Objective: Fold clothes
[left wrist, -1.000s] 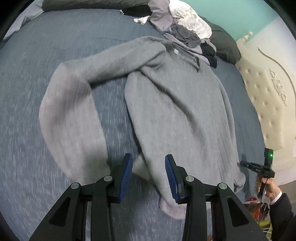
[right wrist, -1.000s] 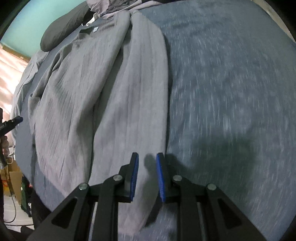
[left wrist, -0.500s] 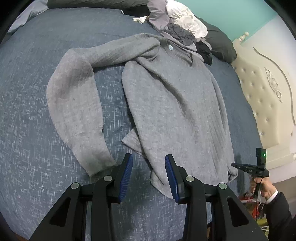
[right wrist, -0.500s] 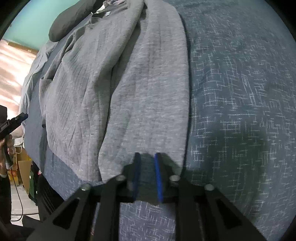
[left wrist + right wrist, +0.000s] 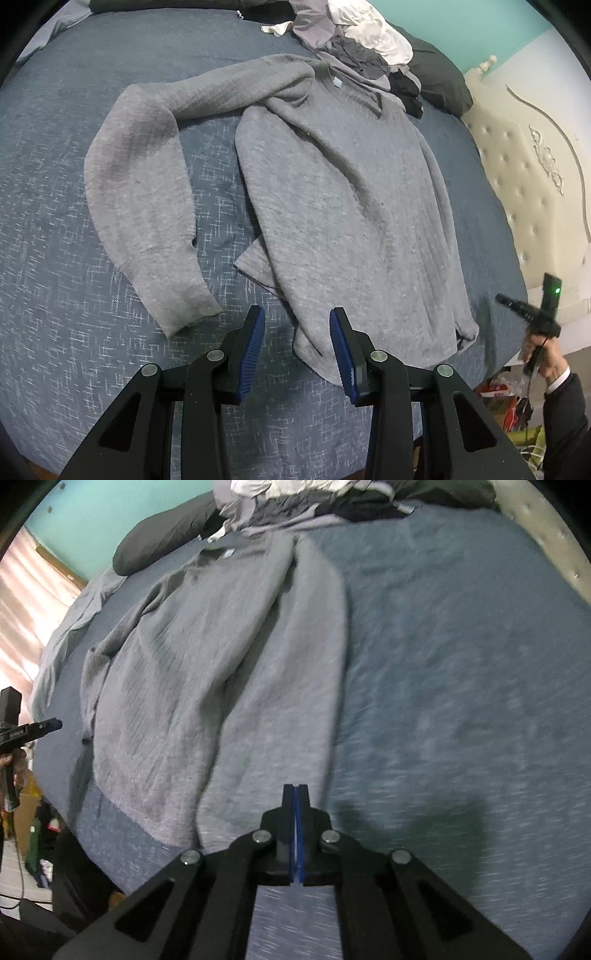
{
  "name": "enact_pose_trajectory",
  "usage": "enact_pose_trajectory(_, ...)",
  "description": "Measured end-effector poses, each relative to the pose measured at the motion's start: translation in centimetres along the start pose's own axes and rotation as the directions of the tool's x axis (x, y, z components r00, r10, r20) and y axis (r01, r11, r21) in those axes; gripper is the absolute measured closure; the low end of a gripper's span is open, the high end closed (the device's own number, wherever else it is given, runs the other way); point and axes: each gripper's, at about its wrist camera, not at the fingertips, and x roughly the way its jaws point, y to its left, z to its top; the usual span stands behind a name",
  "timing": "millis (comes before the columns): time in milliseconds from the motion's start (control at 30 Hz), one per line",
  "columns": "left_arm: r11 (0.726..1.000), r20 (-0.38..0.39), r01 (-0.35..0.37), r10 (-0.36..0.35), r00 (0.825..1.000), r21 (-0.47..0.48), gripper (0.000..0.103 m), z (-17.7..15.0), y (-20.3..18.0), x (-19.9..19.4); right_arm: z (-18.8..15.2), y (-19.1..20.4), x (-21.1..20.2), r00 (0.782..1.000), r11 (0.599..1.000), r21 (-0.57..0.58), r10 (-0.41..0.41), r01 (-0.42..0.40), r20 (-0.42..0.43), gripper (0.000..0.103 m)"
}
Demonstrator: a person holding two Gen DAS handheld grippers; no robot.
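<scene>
Looking down from the left gripper (image 5: 295, 314): blue pads spread wide, nothing held, hanging just above the blue bedspread (image 5: 55, 295). Right ahead, a grey sweater (image 5: 332, 203), laid out on its front or back across the middle of the bed, neck end far away, small pale label (image 5: 337, 83) showing at the collar. Near corner of the hem sitting in line with the gap between the open fingers; touching or not, hard to say. Off to one side, a long sleeve (image 5: 140, 192), flung outward from the shoulder, bent at the elbow, cuff pointing back toward the camera, apart from the body of the garment.

Beyond the collar, a heap of loose clothes (image 5: 362, 40), a dark pillow (image 5: 439, 81) beside it, and a cream tufted headboard (image 5: 524, 177) along the edge.

Over to the right gripper (image 5: 295, 788): clamped tight, pads pressed flat together, tip over the end of the other sleeve (image 5: 288, 701), which lies alongside the sweater's body. Pinching cloth or not? Can't tell, with the picture smeared by motion.
</scene>
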Motion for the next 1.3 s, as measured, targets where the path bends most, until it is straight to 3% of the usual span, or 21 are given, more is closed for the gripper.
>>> enact_pose_trajectory(167,1.000,-0.011,-0.004,0.004,1.000,0.004,0.063,-0.3,-0.3,0.5,0.5,-4.9,-3.3,0.996,0.997,0.015,-0.079,0.078,0.030,0.103)
enact_pose_trajectory(267,1.000,-0.014,-0.003,0.003,1.000,0.005,0.063,-0.4,-0.5,0.7,0.6,-6.2,-3.7,0.998,0.998,0.046,-0.048,0.047,0.028,0.103)
enact_pose_trajectory(367,1.000,-0.014,-0.005,0.005,1.000,0.008,0.063,-0.2,-0.7,0.7,0.0,-5.6,-2.0,0.998,0.998,0.043,0.043,-0.041,-0.050,0.101)
enact_pose_trajectory(500,1.000,-0.013,-0.010,0.010,1.000,0.017,0.063,-0.2,-0.9,0.5,-1.1,-4.2,0.4,0.991,0.995,0.048,0.096,-0.091,-0.097,0.099)
enact_pose_trajectory(567,1.000,-0.012,-0.012,0.012,1.000,0.023,0.063,-0.2,-1.0,0.3,-1.4,-3.8,1.5,0.987,0.991,0.072,0.124,-0.117,-0.105,0.081)
enact_pose_trajectory(767,1.000,-0.012,-0.019,0.020,1.000,0.013,0.063,-0.2,-0.5,0.3,-1.9,-2.6,4.2,0.976,0.980,0.111,0.176,-0.162,-0.131,0.056)
enact_pose_trajectory(1000,1.000,-0.019,-0.017,0.017,1.000,0.009,0.063,-0.5,-0.1,0.4,-2.2,-2.3,6.7,0.969,0.982,0.126,0.164,-0.142,-0.185,0.056)
enact_pose_trajectory(1067,1.000,-0.018,-0.020,0.021,1.000,0.010,0.063,-0.5,0.0,0.4,-2.4,-2.2,7.1,0.969,0.984,0.118,0.157,-0.136,-0.190,0.084)
enact_pose_trajectory(1167,1.000,-0.017,-0.023,0.024,1.000,0.005,0.063,-0.4,0.2,0.3,-2.6,-1.8,7.3,0.969,0.985,0.106,0.156,-0.138,-0.190,0.096)
enact_pose_trajectory(1300,1.000,-0.017,-0.023,0.023,1.000,0.004,0.063,-0.3,0.3,0.3,-2.5,-1.1,6.8,0.973,0.986,0.083,0.160,-0.147,-0.169,0.098)
